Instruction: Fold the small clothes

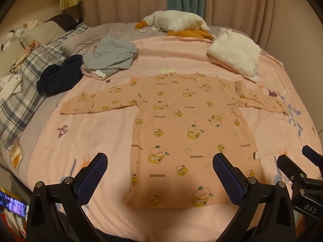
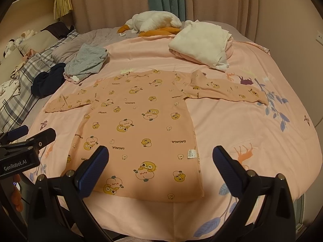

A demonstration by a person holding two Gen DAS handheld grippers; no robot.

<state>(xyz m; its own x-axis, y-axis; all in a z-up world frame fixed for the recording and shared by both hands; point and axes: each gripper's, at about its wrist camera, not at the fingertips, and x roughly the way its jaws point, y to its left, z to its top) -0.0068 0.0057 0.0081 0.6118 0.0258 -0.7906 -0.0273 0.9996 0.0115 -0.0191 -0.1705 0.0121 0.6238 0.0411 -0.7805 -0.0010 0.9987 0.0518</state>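
Pink shirt [image 1: 181, 125] spread flat on bed [image 1: 90, 141], sleeves out, unfolded. Folded pile [image 1: 234, 58] at 1 o'clock. Left gripper [image 1: 159, 179], right gripper [image 2: 160, 173]: jaws spread, empty.

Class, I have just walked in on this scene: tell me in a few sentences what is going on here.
A person holds two grippers above a bed. The left gripper and right gripper are both open and hold nothing. A small pink printed top lies flat on the pink sheet, sleeves spread out, not yet folded. A folded white pile and loose grey clothes lie beyond it.
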